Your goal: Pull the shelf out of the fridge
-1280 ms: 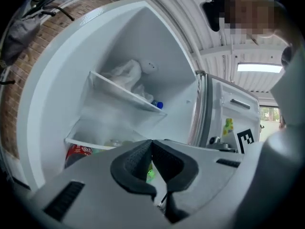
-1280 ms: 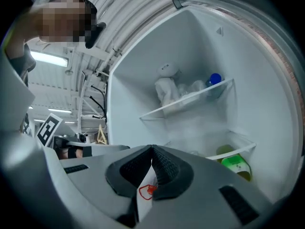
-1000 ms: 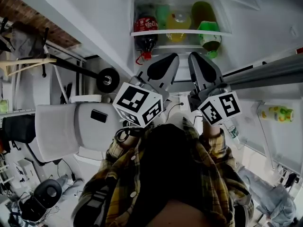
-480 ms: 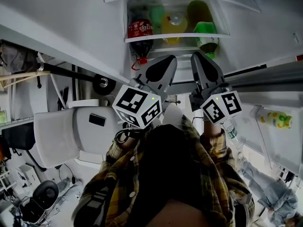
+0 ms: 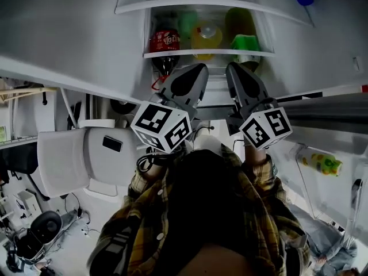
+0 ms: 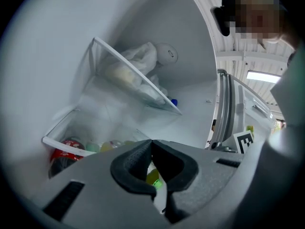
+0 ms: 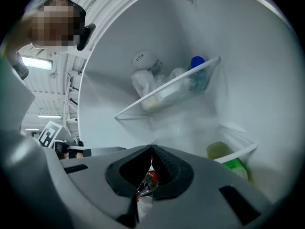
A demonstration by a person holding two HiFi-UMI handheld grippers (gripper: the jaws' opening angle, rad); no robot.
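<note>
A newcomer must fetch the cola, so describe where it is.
In the open fridge, find the shelf with a row of bottles. The cola is the leftmost in the head view: dark with a red label, beside a yellow bottle and a green bottle.

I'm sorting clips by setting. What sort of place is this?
Likely a lab or workshop, not a home kitchen: an open fridge with bottles on its shelf, a white chair beside it, cabled equipment on the floor.

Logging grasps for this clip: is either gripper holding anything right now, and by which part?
Nothing is held. The left gripper and right gripper are both shut, pads together with nothing between them, near the fridge shelf.
</note>
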